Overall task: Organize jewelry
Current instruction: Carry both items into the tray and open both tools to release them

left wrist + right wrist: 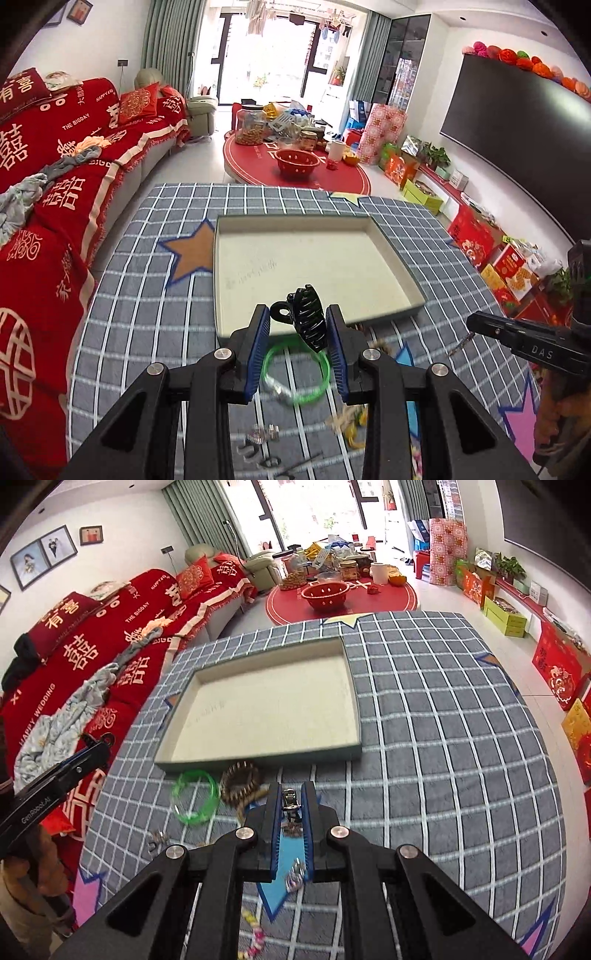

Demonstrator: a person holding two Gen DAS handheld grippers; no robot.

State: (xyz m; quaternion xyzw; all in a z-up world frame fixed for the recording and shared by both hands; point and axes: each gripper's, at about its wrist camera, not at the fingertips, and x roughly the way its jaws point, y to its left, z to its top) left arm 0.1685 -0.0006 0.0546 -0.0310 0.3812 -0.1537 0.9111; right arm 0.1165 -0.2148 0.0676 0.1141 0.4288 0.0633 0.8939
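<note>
Green bangle (295,374) lies below left gripper (298,326), before tray (399,254).

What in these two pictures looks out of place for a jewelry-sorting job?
The tray holds nothing, while the green bangle, the beaded bracelet and small metal pieces lie scattered on the checked cloth outside it. The left tool grips a black hair claw.

Black claw clip (303,317) rides upright between the left tongs (298,345), green bangle (295,376) flat beneath; small silver clasp (291,802) pinched by right tongs (292,821); cream tray (391,236) bare
</note>
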